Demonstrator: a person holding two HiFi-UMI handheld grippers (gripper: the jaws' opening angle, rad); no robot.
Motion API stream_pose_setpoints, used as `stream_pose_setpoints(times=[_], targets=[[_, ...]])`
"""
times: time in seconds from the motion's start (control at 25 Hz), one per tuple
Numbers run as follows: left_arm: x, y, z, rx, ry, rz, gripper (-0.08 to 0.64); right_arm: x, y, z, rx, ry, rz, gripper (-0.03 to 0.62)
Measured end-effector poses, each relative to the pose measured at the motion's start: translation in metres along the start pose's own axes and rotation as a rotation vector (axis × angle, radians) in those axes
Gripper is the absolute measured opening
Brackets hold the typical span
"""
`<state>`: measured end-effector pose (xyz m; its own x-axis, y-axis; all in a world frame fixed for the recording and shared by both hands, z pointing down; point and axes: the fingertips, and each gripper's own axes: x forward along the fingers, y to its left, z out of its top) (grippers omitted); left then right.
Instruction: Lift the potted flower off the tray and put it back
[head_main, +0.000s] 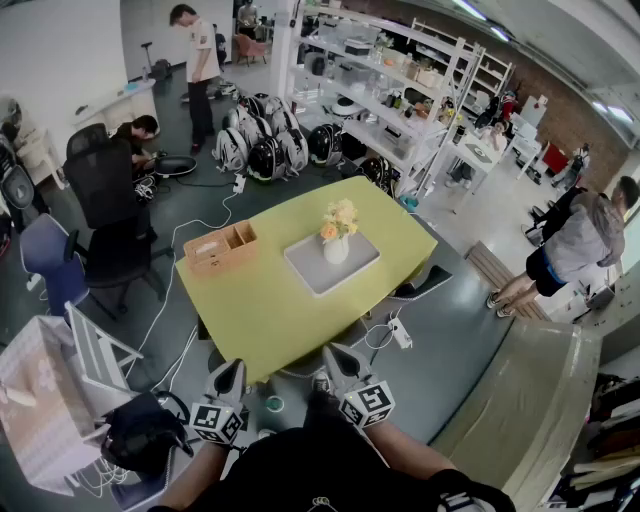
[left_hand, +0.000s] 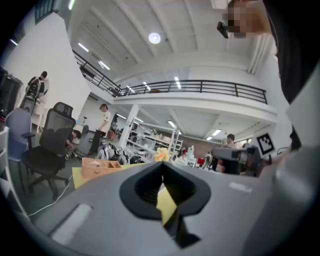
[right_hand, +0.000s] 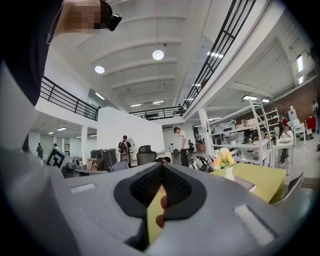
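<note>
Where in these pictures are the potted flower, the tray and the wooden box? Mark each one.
potted flower (head_main: 337, 249): head view, on the white pot.
tray (head_main: 312, 276): head view, on its bare near part.
wooden box (head_main: 222, 264): head view, on its near wall.

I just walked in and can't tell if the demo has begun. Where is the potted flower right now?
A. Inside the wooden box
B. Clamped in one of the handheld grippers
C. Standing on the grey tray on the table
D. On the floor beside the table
C: the potted flower stands upright on the grey tray, which lies on the yellow-green table.
</note>
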<state>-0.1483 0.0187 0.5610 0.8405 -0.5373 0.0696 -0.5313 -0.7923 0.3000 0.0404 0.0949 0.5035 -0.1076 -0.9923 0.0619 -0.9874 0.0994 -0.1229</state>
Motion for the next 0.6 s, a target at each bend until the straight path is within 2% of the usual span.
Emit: stream_pose_setpoints(times=[0.2,0.36,0.52,0.6], targets=[[0.026,-0.005,0.001,0.002,0.003,-0.012,0.008,-0.001,-0.027,0.001,0.004,-0.001,-0.026,0.003],[0.046,-0.011,-0.004,-0.007,0.015,-0.025,0.008,0.004,-0.053,-0.005,0.042,0.004,-0.032,0.005],[0.064,-0.009,-0.013,-0.015,0.044,-0.011,0.008,0.018,-0.087,-0.014,0.058,0.017,-0.046,0.006],[0.076,-0.007,-0.019,-0.026,0.063,-0.001,0.008,0.028,-0.111,-0.024,0.05,0.037,-0.054,0.043]])
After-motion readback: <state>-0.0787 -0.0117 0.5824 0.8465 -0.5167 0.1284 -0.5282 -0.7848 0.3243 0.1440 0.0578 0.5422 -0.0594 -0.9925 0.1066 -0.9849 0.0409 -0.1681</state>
